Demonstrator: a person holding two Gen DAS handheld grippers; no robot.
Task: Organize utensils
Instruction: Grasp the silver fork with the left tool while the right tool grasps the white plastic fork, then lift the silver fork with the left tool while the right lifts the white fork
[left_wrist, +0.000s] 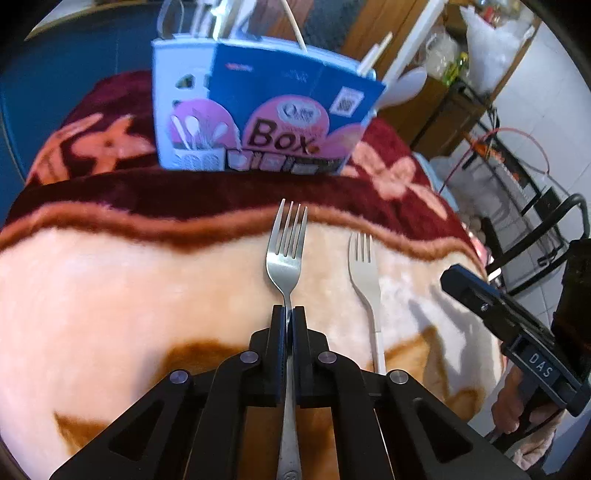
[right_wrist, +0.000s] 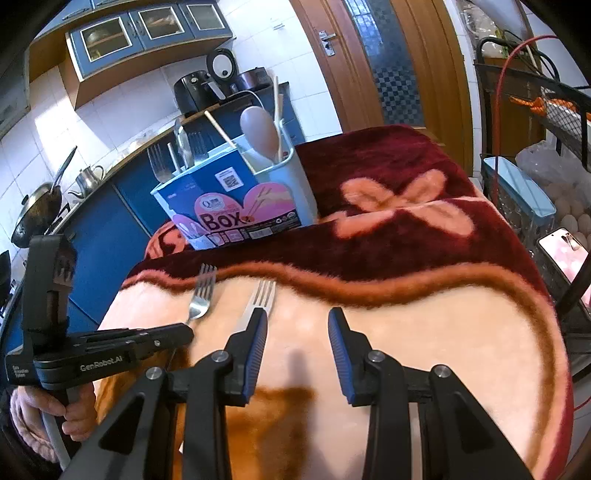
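Observation:
My left gripper (left_wrist: 289, 312) is shut on the neck of a metal fork (left_wrist: 286, 245), tines pointing toward the utensil box (left_wrist: 258, 110). A white plastic fork (left_wrist: 364, 266) lies on the blanket just right of it. In the right wrist view my right gripper (right_wrist: 298, 319) is open and empty, low over the blanket, its left finger (right_wrist: 255, 332) over the handle of the white fork (right_wrist: 260, 299). The metal fork (right_wrist: 201, 295) and left gripper (right_wrist: 184, 334) show to its left. The box (right_wrist: 236, 206) holds several utensils, including a large spoon (right_wrist: 258, 129).
A red and cream floral blanket (left_wrist: 147, 295) covers the table. My right gripper body (left_wrist: 517, 325) is at the right in the left wrist view. A wire rack (right_wrist: 535, 155) and a phone (right_wrist: 563, 251) stand off the table's right edge. Blue kitchen counters (right_wrist: 122, 206) lie behind.

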